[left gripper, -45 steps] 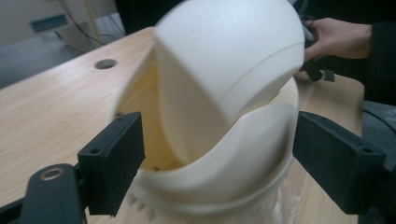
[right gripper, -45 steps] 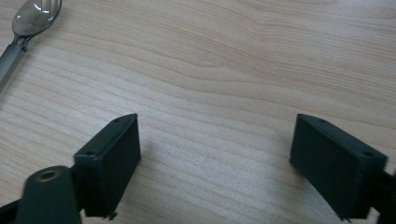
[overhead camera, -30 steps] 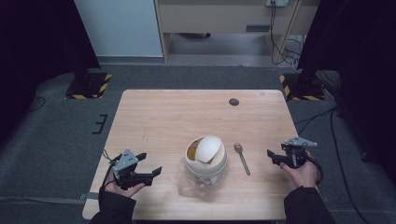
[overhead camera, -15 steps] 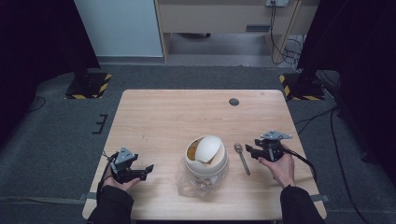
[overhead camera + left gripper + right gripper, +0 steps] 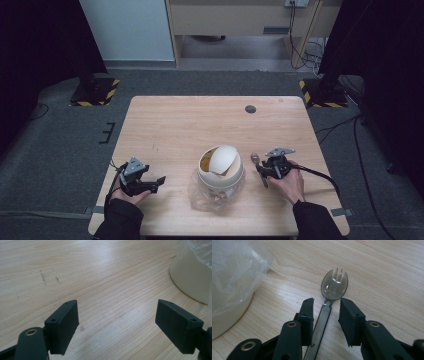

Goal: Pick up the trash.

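Spork (image 5: 334, 286) of smoky clear plastic lies flat on the table (image 5: 190, 125), its handle running between the two jaws of the right gripper (image 5: 326, 312), which stand narrowly apart: the left jaw is at or against the handle, the right jaw a little off it, so nothing is clamped. In the high view the spork (image 5: 255, 158) sits just right of the bowl (image 5: 220, 172), with the right gripper (image 5: 261, 170) over its near end. The left gripper (image 5: 159, 181) rests at the near left of the table, its jaws spread wide over bare wood with nothing between them; in its own view the left gripper (image 5: 116, 322) faces the cream wall of the bowl (image 5: 190, 275) off to the right. The bowl stands on crumpled clear plastic wrap (image 5: 200, 192), with its pale lid (image 5: 222, 157) tilted on the rim. The surface is light wood; a small dark disc (image 5: 250, 109) is set near its far edge. Grey carpet surrounds the table, with black stands on yellow-striped feet at both far corners. Count: one spork, one bowl, one lid, two grippers.
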A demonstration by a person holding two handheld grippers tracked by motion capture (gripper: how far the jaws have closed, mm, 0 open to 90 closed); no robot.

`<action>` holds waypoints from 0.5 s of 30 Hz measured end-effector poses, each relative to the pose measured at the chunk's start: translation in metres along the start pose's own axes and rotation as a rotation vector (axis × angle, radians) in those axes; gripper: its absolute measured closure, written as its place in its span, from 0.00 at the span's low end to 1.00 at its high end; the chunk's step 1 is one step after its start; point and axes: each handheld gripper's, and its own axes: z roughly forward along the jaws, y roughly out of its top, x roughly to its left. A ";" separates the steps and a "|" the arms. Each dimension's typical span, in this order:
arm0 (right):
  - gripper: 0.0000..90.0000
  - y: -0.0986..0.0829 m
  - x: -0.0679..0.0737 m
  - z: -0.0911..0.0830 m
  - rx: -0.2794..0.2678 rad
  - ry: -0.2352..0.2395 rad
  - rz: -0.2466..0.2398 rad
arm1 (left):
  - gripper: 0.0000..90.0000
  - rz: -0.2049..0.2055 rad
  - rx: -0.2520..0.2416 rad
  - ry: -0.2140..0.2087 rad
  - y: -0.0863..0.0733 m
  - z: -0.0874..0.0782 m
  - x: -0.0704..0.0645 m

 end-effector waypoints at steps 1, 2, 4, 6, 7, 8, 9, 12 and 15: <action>0.74 0.000 0.000 0.001 0.003 -0.002 0.000 | 0.20 -0.001 -0.001 0.000 0.000 0.000 0.000; 0.75 0.000 0.000 0.001 0.004 -0.004 -0.001 | 0.20 -0.001 -0.001 0.000 0.000 0.000 0.000; 0.77 -0.001 0.001 0.002 0.010 -0.004 -0.002 | 0.20 -0.005 0.000 -0.002 0.000 0.000 0.001; 0.79 -0.002 0.001 0.003 0.023 -0.002 -0.009 | 0.21 -0.006 0.000 -0.002 0.000 0.000 0.001; 0.81 -0.003 0.002 0.005 0.031 -0.001 -0.014 | 0.21 -0.008 -0.002 -0.003 -0.001 0.000 0.001; 0.81 -0.003 0.002 0.005 0.031 -0.001 -0.014 | 0.21 -0.008 -0.002 -0.003 -0.001 0.000 0.001; 0.82 -0.003 0.002 0.006 0.039 -0.001 -0.022 | 0.21 -0.010 -0.002 -0.004 -0.001 0.000 0.002; 0.89 -0.005 0.003 0.007 0.027 -0.007 -0.027 | 0.21 -0.021 -0.011 -0.003 -0.001 0.000 0.002; 0.89 -0.005 0.002 0.006 0.021 -0.013 -0.023 | 0.21 -0.019 -0.015 -0.001 -0.001 -0.001 0.002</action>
